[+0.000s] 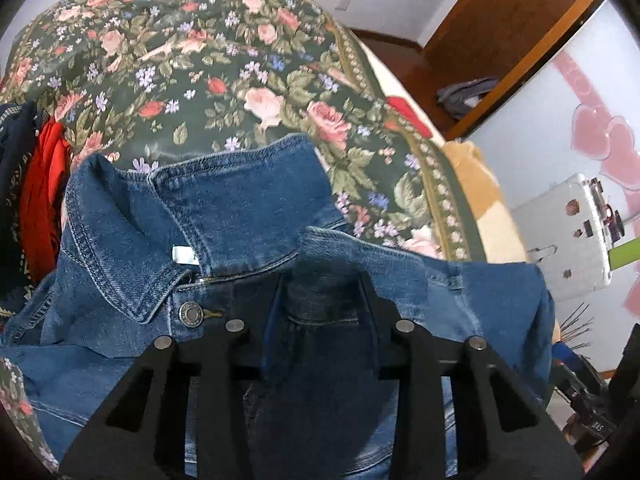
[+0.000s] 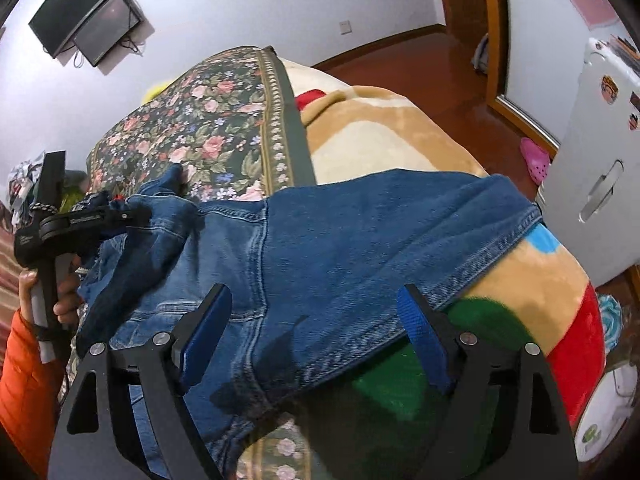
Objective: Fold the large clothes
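A blue denim jacket [image 1: 224, 216] lies on the floral bedspread [image 1: 180, 72], collar and a metal button facing up. My left gripper [image 1: 326, 300] is shut on a raised fold of the jacket, and the bunched denim hides its fingertips. The right wrist view shows the same gripper [image 2: 120, 212] at the left, clamped on the fabric, held by a hand in an orange sleeve [image 2: 24, 380]. My right gripper [image 2: 316, 320] stands open just above the denim jacket [image 2: 360, 232] near its stitched hem. Its blue pads [image 2: 208, 332] are far apart with nothing pinched.
A red garment [image 1: 44, 184] and dark patterned clothes are piled at the bed's left. A tan fleece blanket [image 2: 380, 136] with red and green patches covers the bed's right side. Beyond the edge are a white cabinet [image 2: 592, 184], a pink slipper [image 2: 534, 160] and brown floor.
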A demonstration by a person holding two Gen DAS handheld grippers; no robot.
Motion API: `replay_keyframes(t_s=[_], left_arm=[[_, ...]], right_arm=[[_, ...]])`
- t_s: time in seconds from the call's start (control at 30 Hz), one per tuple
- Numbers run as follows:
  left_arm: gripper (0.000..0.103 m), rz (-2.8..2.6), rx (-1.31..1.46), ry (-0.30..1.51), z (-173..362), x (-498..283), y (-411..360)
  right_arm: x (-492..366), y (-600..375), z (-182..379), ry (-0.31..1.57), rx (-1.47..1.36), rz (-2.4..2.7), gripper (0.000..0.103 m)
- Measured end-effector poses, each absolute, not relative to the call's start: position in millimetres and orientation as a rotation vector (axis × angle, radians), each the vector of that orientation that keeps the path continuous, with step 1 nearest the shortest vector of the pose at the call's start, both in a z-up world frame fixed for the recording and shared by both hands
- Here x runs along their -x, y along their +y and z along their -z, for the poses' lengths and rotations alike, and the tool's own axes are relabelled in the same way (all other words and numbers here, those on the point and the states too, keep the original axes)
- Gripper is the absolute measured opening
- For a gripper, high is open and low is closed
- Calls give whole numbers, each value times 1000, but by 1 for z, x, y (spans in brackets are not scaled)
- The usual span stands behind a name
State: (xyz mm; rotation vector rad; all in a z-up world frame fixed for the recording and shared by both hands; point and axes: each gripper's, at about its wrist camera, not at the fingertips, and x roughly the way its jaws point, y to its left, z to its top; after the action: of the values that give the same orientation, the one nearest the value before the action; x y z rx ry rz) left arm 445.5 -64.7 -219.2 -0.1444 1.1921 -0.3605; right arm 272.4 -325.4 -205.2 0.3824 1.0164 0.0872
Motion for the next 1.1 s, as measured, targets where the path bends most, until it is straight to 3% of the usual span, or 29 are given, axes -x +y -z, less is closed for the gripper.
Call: replay_keyframes(t_s=[0.03,0.13,0.37,0.57,0.67,0.9,1.1], left_arm=[[20,383,128,1173,215,-442,-67],[16,431,122,1148,200,-432,-72],[15,596,92,1125,160,-392,-114],[16,634,-9,1241,190,-354,-153],[20,668,-25,1305,204,-337,-161],[42,672,-53,1309,201,-316,-163],[46,592,-81,1244,178,-314,-150]], right_arm=[[-273,-326,205,1016,-389,-86,82],[-272,-329,204,1009,-415,-88,82],[-269,-324,190,967,-406,-100,82],[-260,-323,185,957,-394,-99,82],[-256,-327,185,961,-393,-89,82],[-247,-341,190,976,-429,-56,82],[-244,-355,190,983,-487,-50,82]])
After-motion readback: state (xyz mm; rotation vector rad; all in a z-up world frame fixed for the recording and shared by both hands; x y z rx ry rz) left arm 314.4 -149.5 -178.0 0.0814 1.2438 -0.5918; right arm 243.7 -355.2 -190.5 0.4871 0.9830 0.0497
